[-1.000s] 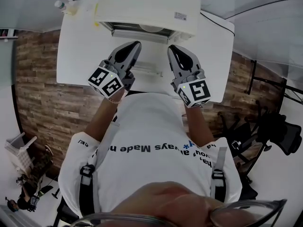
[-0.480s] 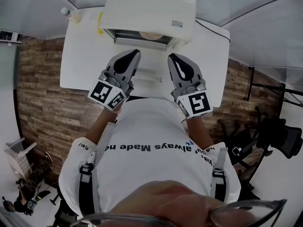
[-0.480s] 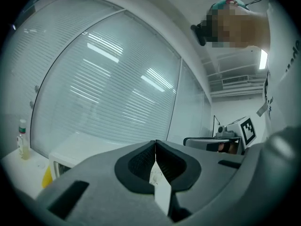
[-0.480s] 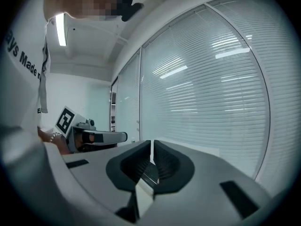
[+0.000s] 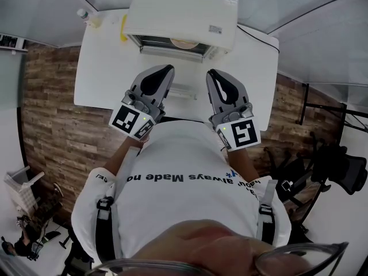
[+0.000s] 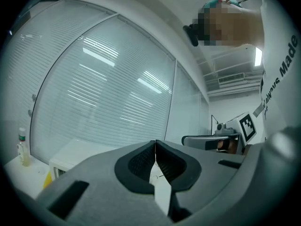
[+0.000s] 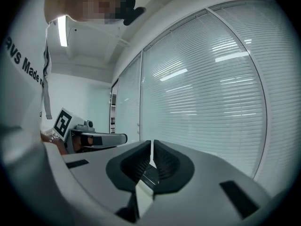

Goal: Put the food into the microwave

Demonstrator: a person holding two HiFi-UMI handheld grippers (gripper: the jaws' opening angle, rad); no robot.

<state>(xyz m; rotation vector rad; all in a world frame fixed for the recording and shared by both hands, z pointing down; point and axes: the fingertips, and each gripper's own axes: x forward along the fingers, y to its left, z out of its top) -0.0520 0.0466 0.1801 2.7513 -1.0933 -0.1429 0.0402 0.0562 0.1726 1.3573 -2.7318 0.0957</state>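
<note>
A white microwave (image 5: pixel 181 13) stands at the far side of the white table (image 5: pixel 100 68), its front open toward me. Inside the cavity lies a round tan food item on a plate (image 5: pixel 184 42). My left gripper (image 5: pixel 164 71) and right gripper (image 5: pixel 213 73) hover side by side over the table's near part, raised and pointing at the microwave, short of its opening. Both are shut with nothing between the jaws, which meet in the left gripper view (image 6: pixel 155 143) and the right gripper view (image 7: pixel 151 143). The left gripper view shows the microwave (image 6: pixel 70 155) low at left.
A small bottle (image 5: pixel 86 15) and a yellow object (image 5: pixel 122 27) stand left of the microwave. Window blinds (image 7: pixel 211 93) run behind the table. Wood-pattern floor (image 5: pixel 52 119) lies on both sides, and black chairs (image 5: pixel 336 160) stand at right.
Both grippers have drawn slightly back toward my body while staying shut. The head view has shifted, so more of the microwave's open cavity shows.
</note>
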